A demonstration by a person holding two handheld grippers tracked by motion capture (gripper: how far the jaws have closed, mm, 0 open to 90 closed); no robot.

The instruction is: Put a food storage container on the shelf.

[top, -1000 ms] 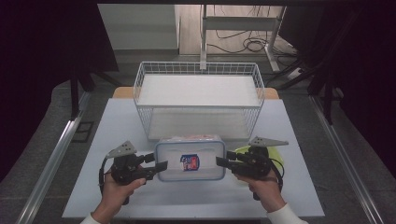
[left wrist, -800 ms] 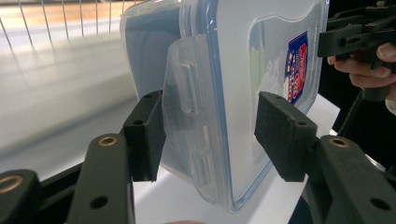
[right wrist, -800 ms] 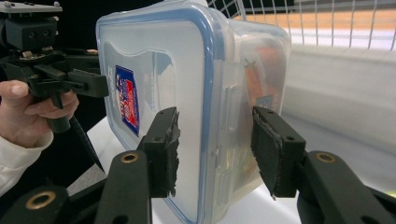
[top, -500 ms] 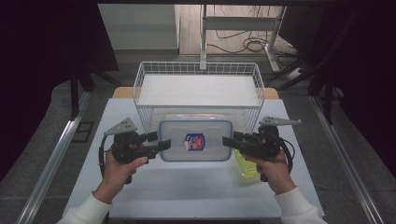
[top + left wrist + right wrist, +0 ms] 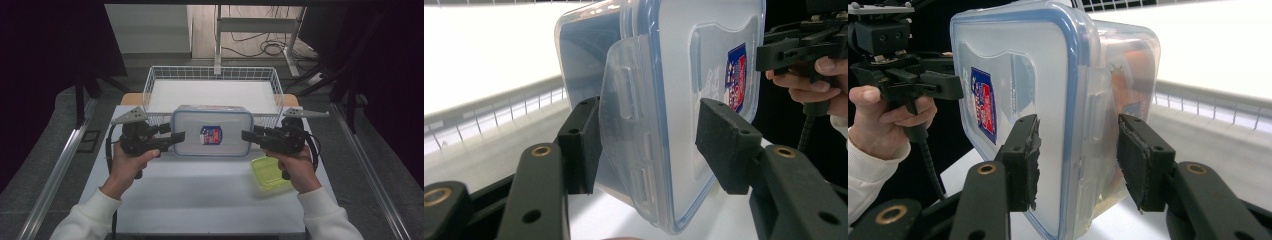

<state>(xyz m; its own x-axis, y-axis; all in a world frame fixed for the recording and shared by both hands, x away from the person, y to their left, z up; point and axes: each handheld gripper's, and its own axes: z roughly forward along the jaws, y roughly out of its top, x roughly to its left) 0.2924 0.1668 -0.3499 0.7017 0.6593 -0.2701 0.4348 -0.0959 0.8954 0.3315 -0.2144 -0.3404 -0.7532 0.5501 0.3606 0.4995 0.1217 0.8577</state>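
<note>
The left gripper [image 5: 172, 138] grips the left end of the box [image 5: 212, 131]. In the left gripper view its jaws straddle the box's end clip [image 5: 631, 150]: one pad sits under the base side, the other over the lid [image 5: 704, 75], and the gap between the far pad and the lid is not clear enough to judge contact there. The right gripper [image 5: 248, 136] takes the right end of the box in the same way. In the right gripper view its two pads close on the lid face and on the base at the side clip [image 5: 1095, 130], at a medium opening.

The box hangs level between the two grippers, clear of the table [image 5: 200, 195]. It is a clear rectangular container with a blue-edged lid and a red and blue label [image 5: 211, 135] at the lid's centre. Reddish contents [image 5: 1130, 80] show through its wall.

The box sits just in front of the wire basket [image 5: 150, 90], overlapping the basket's near rim in the high view. The basket stands at the far edge of the table.

A yellow-green lid [image 5: 270, 171] lies flat on the table, below the right gripper and beside the right hand [image 5: 298, 167]. The left hand [image 5: 126, 167] holds its gripper from below; white sleeves [image 5: 85, 220] cover both forearms.
</note>
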